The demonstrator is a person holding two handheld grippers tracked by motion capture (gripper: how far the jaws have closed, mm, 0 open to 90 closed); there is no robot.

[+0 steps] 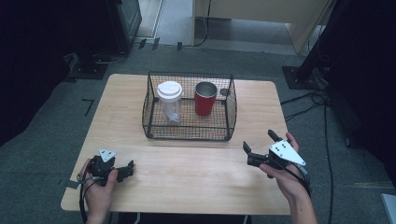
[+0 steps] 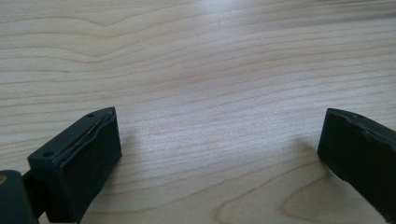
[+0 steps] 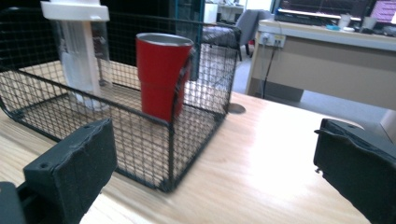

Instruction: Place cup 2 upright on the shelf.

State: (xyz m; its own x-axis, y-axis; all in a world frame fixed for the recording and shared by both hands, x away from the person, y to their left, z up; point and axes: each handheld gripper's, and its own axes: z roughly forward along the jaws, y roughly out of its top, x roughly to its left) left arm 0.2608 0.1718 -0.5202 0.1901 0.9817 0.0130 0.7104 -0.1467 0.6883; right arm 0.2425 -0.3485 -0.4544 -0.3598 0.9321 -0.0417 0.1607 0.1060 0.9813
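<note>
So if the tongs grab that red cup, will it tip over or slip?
The red cup looks like smooth metal, so it may slip a little. It narrows toward the base, so a high push could probably tip it. It seems stiff, unlikely to squash. The wire basket wall beside it might catch it.

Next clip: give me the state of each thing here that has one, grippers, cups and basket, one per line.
Left gripper: open, empty, low over the table.
Right gripper: open, empty, pointed at the basket.
Red cup: upright, no lid, in the basket.
Clear cup: upright, white lid on, in the basket.
Basket: open-topped, upright on the table.
</note>
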